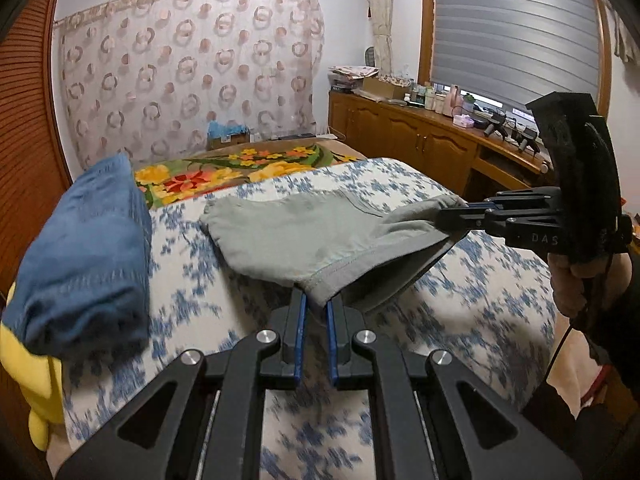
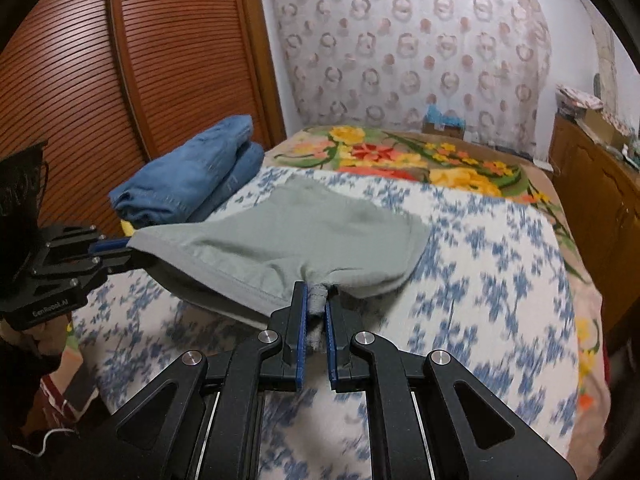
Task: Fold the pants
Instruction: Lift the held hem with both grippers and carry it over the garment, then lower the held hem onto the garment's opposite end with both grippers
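Grey-green pants (image 1: pixel 316 236) (image 2: pixel 296 232) hang stretched between both grippers, their far part draped on the blue-and-white floral bedspread (image 1: pixel 460 304) (image 2: pixel 480 264). My left gripper (image 1: pixel 316 300) is shut on the near hem corner of the pants; it shows at the left edge of the right wrist view (image 2: pixel 120 250). My right gripper (image 2: pixel 317 296) is shut on a bunched corner of the same hem; in the left wrist view it (image 1: pixel 460 210) reaches in from the right, held by a hand (image 1: pixel 576 280). The held edge is lifted off the bed.
Folded blue jeans (image 1: pixel 84 256) (image 2: pixel 192 176) lie on the bed's left side by a slatted wooden door (image 2: pixel 120 60). A yellow plush (image 1: pixel 24 360) sits under them. A flowered blanket (image 2: pixel 420 156) covers the bed's far end. A wooden cabinet (image 1: pixel 420 136) with clutter lines the right wall.
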`<state>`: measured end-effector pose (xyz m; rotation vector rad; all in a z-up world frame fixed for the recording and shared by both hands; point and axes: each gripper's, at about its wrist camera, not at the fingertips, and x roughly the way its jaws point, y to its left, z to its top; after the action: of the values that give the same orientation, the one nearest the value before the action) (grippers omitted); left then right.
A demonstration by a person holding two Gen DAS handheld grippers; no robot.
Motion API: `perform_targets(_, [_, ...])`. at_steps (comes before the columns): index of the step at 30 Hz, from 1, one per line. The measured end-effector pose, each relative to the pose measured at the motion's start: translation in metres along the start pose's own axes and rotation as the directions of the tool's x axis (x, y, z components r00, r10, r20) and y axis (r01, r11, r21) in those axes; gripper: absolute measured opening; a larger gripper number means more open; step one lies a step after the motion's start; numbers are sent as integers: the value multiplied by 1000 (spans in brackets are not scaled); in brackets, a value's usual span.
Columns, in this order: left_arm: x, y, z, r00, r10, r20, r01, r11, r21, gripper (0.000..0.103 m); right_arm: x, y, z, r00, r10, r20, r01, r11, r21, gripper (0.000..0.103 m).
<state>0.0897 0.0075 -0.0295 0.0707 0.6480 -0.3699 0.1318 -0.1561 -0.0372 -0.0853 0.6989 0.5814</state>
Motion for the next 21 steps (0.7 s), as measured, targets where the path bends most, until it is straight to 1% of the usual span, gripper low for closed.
perform_targets(3, [-9,-6,-13,1000,-2,-2,2,1000,-10,6,-7,6,-15,1000,6,-7,-6,1000,19,5])
perform_targets(5, [-13,-8,-20,1000,-13,-8,13,1000,-24,6,-13,8,-22,1000,27,-12,-26,999,39,5])
perform_targets(12, [-21,-17,-41,999,-19,-29,17,999,-36,6,-22,17,-48,999,37,-25,-36,998,50,5])
perform_targets(21, [-10,-19,-65,996,-32,-84,26,997,-68,6,-16,28,-79,998,14,-56,-12,999,36,5])
